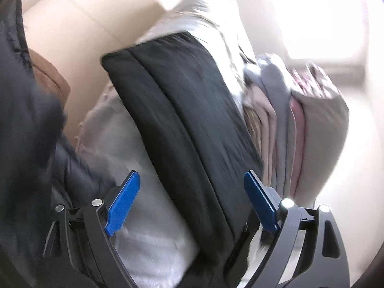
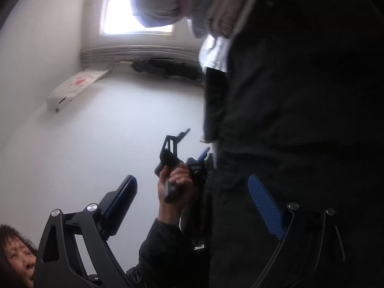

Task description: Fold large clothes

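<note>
A folded black garment lies between the open fingers of my left gripper, on a white folded item. The jaws stand wide apart, not pinching it. In the right wrist view my right gripper is open, its jaws wide apart; the same black garment fills the right side and reaches past the right finger. The left gripper shows there in the person's hand, at the garment's edge.
A stack of folded grey, pink and beige clothes stands to the right of the black garment. A brown item lies at left. A window, a radiator and a white box line the wall.
</note>
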Motion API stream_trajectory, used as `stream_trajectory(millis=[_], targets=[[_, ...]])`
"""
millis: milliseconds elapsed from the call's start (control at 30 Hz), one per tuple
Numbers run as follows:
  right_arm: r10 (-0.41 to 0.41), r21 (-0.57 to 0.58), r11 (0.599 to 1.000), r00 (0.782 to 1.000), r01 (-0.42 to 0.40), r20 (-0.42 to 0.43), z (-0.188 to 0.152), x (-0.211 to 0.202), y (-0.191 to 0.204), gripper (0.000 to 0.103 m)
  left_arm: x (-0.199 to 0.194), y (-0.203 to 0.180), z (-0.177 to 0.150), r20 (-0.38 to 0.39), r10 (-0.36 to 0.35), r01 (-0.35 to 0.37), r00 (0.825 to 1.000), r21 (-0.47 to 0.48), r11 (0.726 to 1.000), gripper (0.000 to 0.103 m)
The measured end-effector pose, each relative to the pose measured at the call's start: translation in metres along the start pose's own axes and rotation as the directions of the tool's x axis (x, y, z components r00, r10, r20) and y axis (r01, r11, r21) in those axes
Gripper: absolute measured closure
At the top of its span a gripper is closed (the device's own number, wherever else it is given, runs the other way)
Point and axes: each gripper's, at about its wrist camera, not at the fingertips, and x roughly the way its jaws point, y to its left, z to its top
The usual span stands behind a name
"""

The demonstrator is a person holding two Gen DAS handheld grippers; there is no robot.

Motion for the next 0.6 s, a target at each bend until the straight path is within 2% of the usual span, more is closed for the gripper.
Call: stream_trajectory(millis=[167, 267, 433, 500, 600], targets=[[0.032, -0.002, 0.999, 0.999, -0.032, -0.014, 0.001, 0.006, -0.003, 0.012, 0.015, 0.012, 0.029, 0.09, 0.112, -0.109, 0.99, -0.03, 0.994, 0.019], [0.063, -0.032, 0.997, 0.998, -0.064, -0.032, -0.001, 0.013, 0.004, 0.012, 0.025, 0.012, 0.039, 0.129, 0.141, -0.138, 0.982, -0.033, 0.99, 0.019], [0.043, -0.051, 0.998, 0.998, -0.046, -0.051, -0.004, 0.018, 0.008, 0.012, 0.028, 0.025, 0.054, 0.175, 0.104, -0.093, 0.979, -0.069, 0.993, 0.019], [0.041, -0.039, 0.998, 0.998, -0.043, -0.056, -0.004, 0.022, 0.002, 0.012, 0.026, 0.024, 0.055, 0.21, 0.075, -0.067, 0.975, -0.045, 0.997, 0.03], [0.042, -0.026, 0.999, 0.997, -0.044, -0.059, -0.005, 0.022, -0.003, 0.012, 0.019, 0.012, 0.052, 0.289, 0.056, -0.067, 0.956, 0.028, 0.997, 0.076]])
